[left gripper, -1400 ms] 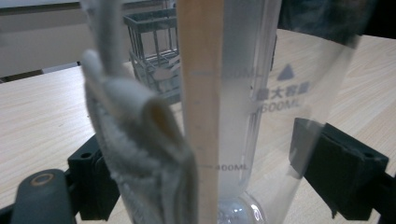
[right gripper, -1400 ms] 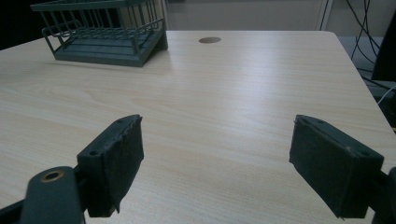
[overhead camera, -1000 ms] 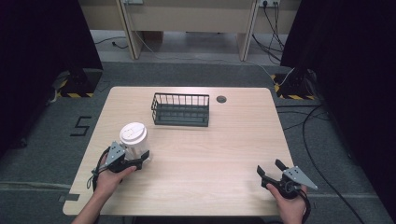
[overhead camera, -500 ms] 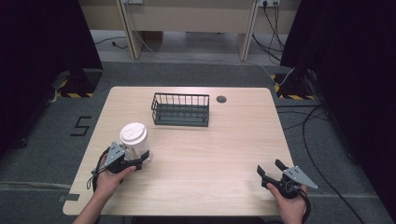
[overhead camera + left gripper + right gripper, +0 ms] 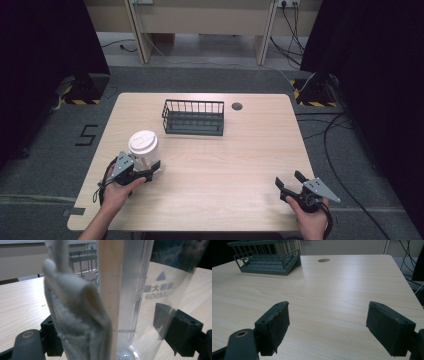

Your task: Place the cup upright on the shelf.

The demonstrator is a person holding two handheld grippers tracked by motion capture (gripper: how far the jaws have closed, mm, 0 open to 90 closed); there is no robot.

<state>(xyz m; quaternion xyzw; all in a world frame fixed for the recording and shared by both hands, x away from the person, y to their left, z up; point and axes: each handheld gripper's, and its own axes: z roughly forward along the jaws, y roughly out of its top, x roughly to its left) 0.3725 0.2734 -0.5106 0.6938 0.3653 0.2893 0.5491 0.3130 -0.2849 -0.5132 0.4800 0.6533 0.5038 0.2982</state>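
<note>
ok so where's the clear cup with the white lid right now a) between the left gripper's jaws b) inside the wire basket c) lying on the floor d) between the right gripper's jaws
a: the high view shows the clear cup standing at the left gripper, and the left gripper view shows its wall between both jaws, well short of the wire basket.

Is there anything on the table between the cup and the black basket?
Nothing visible. The cup sits between the left gripper's jaws, and only bare table lies between it and the basket.
</note>
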